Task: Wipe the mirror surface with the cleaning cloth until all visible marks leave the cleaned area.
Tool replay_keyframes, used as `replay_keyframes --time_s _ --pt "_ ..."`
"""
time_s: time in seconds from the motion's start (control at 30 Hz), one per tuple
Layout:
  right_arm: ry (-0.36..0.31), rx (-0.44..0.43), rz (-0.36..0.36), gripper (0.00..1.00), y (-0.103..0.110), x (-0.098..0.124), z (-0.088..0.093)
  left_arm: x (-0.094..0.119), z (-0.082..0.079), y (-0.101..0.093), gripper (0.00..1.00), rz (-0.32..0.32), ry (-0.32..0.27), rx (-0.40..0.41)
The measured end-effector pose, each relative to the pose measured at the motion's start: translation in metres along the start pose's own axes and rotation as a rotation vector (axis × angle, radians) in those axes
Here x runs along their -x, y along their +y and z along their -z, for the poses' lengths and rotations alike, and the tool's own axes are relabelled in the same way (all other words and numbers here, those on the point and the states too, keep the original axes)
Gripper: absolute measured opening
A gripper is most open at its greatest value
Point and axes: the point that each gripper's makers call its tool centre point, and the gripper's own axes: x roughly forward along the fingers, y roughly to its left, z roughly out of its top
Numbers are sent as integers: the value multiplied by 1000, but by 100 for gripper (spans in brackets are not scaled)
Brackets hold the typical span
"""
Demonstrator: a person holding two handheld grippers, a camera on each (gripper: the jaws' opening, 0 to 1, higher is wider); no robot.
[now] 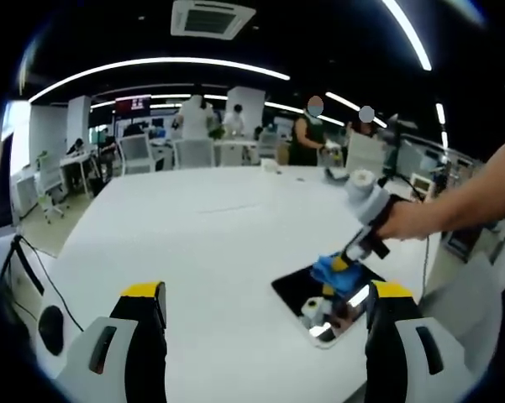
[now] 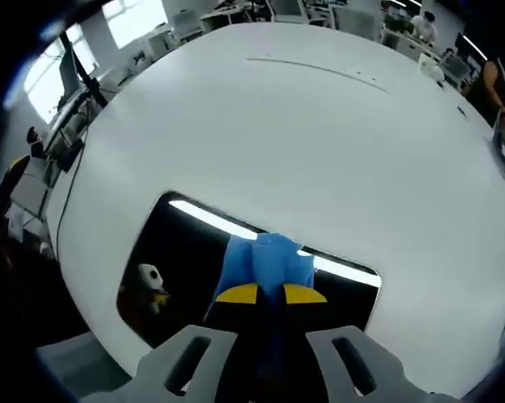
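White table [image 2: 319,126] bears mirror [image 2: 185,252]; right gripper [image 2: 270,294] presses blue cloth [image 2: 265,260] there.

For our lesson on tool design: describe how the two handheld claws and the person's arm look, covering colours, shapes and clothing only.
The left claw has two chunky white jaws with black inner faces and yellow tips. The right claw matches: pale grey-white jaws, dark slots, yellow tips; from the left gripper view its body is white and black. The person's arm is bare, with no sleeve showing.
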Motion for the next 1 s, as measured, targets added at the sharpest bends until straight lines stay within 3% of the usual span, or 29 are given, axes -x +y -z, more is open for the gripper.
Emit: replay_keyframes --time_s 0.7,1.0 --pt "4 -37 -25 3 19 16 39 -4 7 -11 100 31 7 -28" --pt "0 -49 -39 3 28 22 54 1 -2 -23 100 36 -2 -42"
